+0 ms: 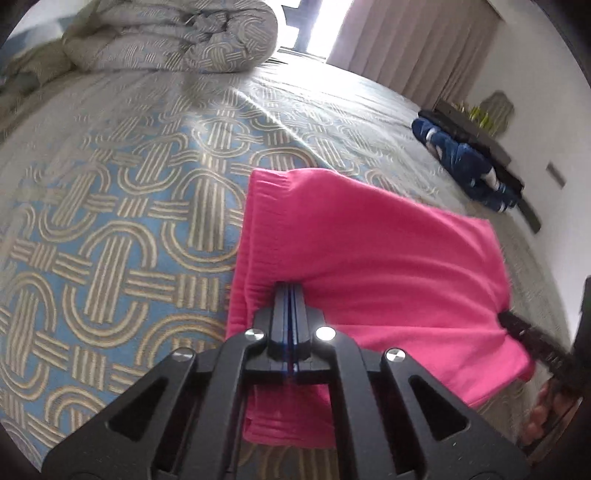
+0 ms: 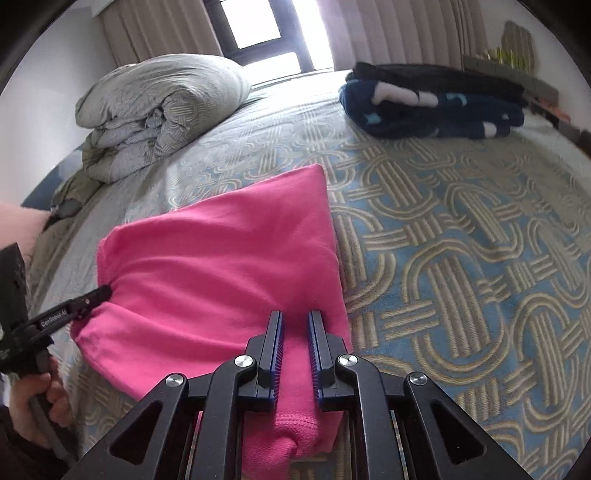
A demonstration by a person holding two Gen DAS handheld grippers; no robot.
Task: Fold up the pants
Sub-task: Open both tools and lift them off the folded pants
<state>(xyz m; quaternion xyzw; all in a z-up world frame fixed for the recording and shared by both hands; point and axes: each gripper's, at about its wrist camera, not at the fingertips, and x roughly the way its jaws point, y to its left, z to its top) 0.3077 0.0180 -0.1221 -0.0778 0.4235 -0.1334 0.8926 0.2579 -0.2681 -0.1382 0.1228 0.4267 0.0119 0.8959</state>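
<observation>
The pink pants [image 1: 362, 251] lie folded into a thick pad on the patterned bedspread [image 1: 110, 221]. My left gripper [image 1: 290, 286] is shut on the near edge of the pants; it also shows in the right wrist view [image 2: 105, 291], pinching the pad's left side. My right gripper [image 2: 295, 315] has its jaws a small way apart, with the pink pants [image 2: 221, 266] lying between and under its fingers. In the left wrist view the right gripper [image 1: 504, 317] touches the pad's right side.
A rolled grey duvet [image 2: 162, 107] lies at the far left of the bed. A folded navy and black pile [image 2: 432, 107] lies at the far right by the wall. Curtains and a bright window [image 2: 258, 29] are behind the bed.
</observation>
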